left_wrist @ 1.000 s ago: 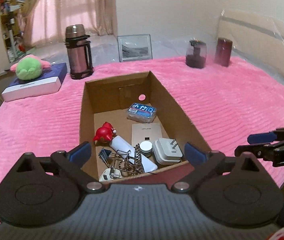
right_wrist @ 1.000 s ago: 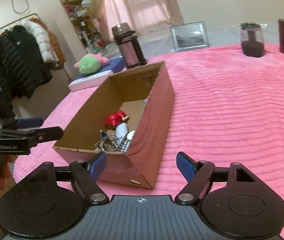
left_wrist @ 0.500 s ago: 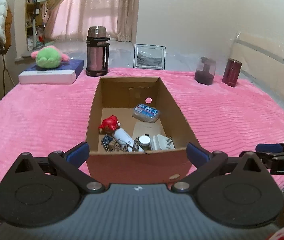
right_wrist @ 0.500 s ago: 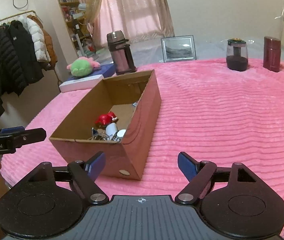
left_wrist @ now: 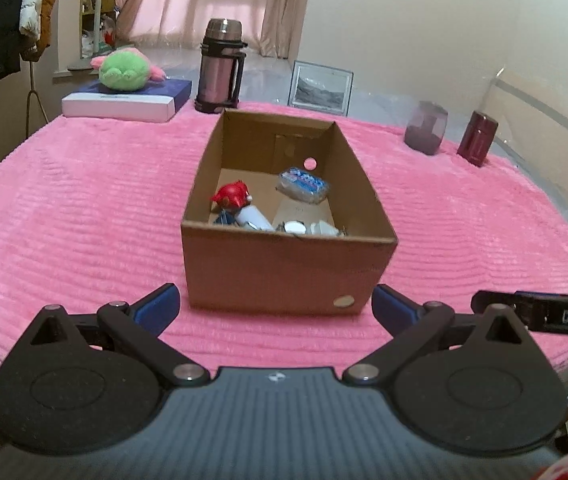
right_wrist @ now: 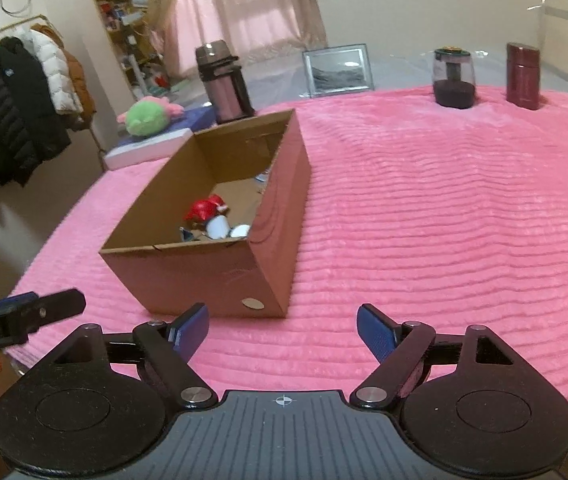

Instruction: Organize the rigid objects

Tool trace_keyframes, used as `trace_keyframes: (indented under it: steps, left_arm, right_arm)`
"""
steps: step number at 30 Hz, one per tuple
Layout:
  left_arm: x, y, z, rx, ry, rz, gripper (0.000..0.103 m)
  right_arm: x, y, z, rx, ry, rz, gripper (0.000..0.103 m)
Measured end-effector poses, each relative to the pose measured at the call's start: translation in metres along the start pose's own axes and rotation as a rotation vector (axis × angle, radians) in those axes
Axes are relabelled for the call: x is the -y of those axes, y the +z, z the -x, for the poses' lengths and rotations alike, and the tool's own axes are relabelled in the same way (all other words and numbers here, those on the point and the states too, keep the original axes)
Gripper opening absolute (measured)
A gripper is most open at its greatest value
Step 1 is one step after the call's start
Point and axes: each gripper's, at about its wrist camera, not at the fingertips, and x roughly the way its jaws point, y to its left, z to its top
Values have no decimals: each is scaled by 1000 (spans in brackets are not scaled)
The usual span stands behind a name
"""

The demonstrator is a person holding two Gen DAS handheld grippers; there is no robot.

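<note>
Both grippers have drawn back from the cardboard box (left_wrist: 289, 268), which now sits ahead of their jaws on the pink blanket (right_wrist: 444, 220). Left gripper (left_wrist: 275, 307) stands wide and empty; right gripper (right_wrist: 283, 329), marked "DAS", has just been opening, nothing between its jaws.

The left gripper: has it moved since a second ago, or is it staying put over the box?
Yes. The left gripper has backed away from the cardboard box: earlier its fingers flanked the box's near end, now they sit short of its front wall.
</note>
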Motion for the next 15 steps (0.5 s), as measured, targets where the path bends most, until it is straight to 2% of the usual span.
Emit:
trace_keyframes:
  steps: [3, 8, 15]
  left_arm:
    - [4, -6, 1, -10, 9, -4, 100]
    - [8, -11, 1, -23, 30, -10, 100]
    - [15, -13, -2, -34, 41, -19, 100]
  right_arm:
    - [-1, -1, 2, -29, -4, -21, 78]
    - [-4, -7, 7, -34, -37, 11, 78]
    - [-7, -16, 6, -61, -40, 35, 78]
